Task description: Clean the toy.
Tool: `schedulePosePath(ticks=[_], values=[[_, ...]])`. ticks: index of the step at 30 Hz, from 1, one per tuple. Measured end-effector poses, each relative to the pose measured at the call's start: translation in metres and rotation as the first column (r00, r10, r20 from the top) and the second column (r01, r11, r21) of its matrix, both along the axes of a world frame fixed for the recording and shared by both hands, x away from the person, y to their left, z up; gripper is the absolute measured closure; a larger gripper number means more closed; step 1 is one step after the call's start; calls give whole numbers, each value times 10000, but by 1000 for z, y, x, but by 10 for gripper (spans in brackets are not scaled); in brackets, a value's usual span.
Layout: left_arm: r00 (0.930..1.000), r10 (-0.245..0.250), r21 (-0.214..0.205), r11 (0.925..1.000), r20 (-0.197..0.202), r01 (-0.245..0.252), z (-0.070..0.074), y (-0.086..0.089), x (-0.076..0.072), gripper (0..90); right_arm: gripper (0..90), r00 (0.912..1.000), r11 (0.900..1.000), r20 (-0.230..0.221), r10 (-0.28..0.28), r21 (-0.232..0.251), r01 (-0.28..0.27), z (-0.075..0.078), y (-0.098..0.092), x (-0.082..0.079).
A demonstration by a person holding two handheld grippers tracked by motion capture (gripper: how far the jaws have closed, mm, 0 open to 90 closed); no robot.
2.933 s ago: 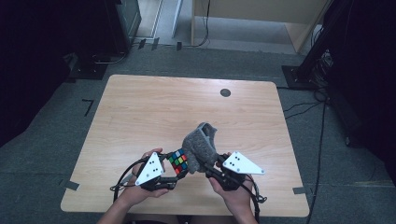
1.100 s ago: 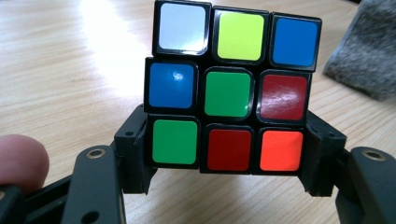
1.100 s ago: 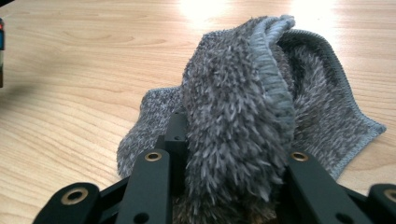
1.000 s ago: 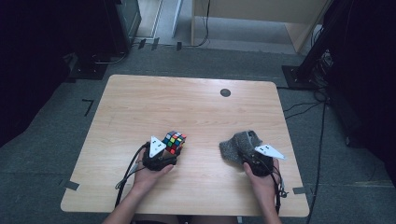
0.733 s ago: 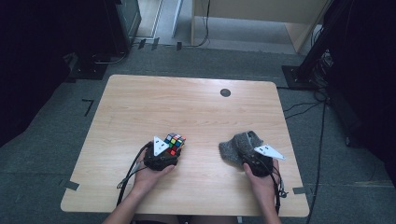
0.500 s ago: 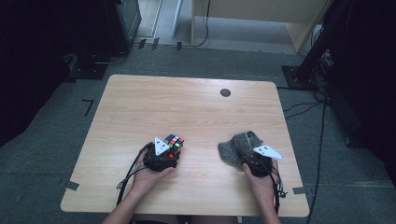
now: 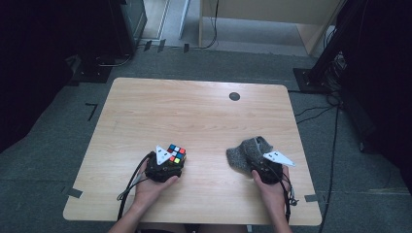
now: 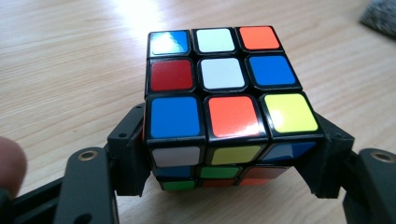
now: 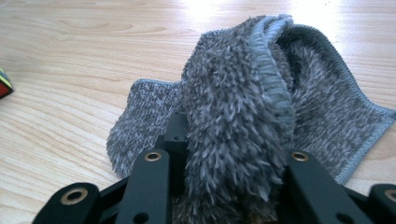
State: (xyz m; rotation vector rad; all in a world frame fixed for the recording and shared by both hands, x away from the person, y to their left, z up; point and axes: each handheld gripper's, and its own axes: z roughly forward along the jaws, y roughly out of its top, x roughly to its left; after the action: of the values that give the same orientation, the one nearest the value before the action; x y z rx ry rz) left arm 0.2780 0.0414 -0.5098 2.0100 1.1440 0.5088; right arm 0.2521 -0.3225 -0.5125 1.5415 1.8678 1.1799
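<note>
Cube: a scrambled puzzle cube (image 8: 224, 100) sits on the table between the jaws of the left gripper (image 8: 224, 172); in the high view the cube (image 7: 176, 154) lies left of centre, near the person's edge.
Cube faces: the top shows blue, white and orange in the far row, red, white and blue in the middle row, and blue, orange and yellow nearest the camera; the near side shows white, yellow and blue above green and red tiles.
Left jaws: narrow, one on each side of the cube's lower half; they have just been closing, with the cube between them. The left jaw lies against the cube's side, and the right one appears to meet its lower corner.
Left hand: the left hand (image 7: 151, 183) wraps the gripper body from behind, a cable trailing off toward the table edge.
Cloth: a grey fuzzy cloth (image 9: 261, 102) with a knitted hem is bunched between the jaws of the right gripper (image 9: 229, 186), part standing up in a fold and part spread flat on the wood.
Right jaws: clamped on the bunched cloth, the pile bulging out between them.
Cloth place: in the high view the cloth (image 7: 245, 153) lies right of centre, well apart from the cube, with the right hand (image 7: 270, 187) behind it.
Table: a pale wooden table (image 7: 194, 111) with a dark round hole (image 7: 234, 96) near its far edge.
</note>
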Motion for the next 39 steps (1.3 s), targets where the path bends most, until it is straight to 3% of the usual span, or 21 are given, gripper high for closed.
schedulePosePath(ticks=[6, 10, 12, 16, 19, 22, 25, 33, 37, 39], values=[[9998, -162, -396, 9991, -121, 157, 0, 4, 4, 340, 675, 10000, 10000, -23, -13, 53, 13, 1, -1, 0], [9999, -162, -234, 9996, -29, 161, -1, 2, 4, 337, 674, 10000, 10000, -9, 7, 9, -7, 0, -1, 0], [9996, -232, -349, 9991, -137, 227, -1, 2, 5, 317, 675, 10000, 10000, -25, 17, -5, -17, 0, 1, 1], [9997, -257, -455, 9986, 6, 257, 4, 4, 3, 181, 662, 10000, 10000, -48, 74, -45, -75, -1, 3, 1], [9983, -431, -616, 9971, 402, 455, 14, 9, -2, 135, 550, 9994, 9994, 197, 301, 143, -304, 2, 2, -1], [9972, -577, -863, 9944, 480, 617, 23, 16, -5, 115, 322, 9985, 9983, 329, 439, 381, -452, 7, 4, -1], [9965, -585, -1083, 9920, 601, 648, 32, 26, -9, 100, 183, 9986, 9984, 337, 409, 376, -421, 15, 5, -2], [9958, -270, -1528, 9874, 874, 402, 46, 62, -24, 76, 4, 9932, 9944, 745, 890, 507, -929, 43, -6, -11], [9965, 48, -1422, 9898, 831, 71, 45, 78, -31, 75, 0, 9931, 9952, 659, 971, -213, -959, 45, -10, -20], [9967, 214, -1343, 9909, 779, -108, 44, 87, -32, 76, 0, 9932, 9953, 683, 939, -302, -921, 46, -16, -25]])
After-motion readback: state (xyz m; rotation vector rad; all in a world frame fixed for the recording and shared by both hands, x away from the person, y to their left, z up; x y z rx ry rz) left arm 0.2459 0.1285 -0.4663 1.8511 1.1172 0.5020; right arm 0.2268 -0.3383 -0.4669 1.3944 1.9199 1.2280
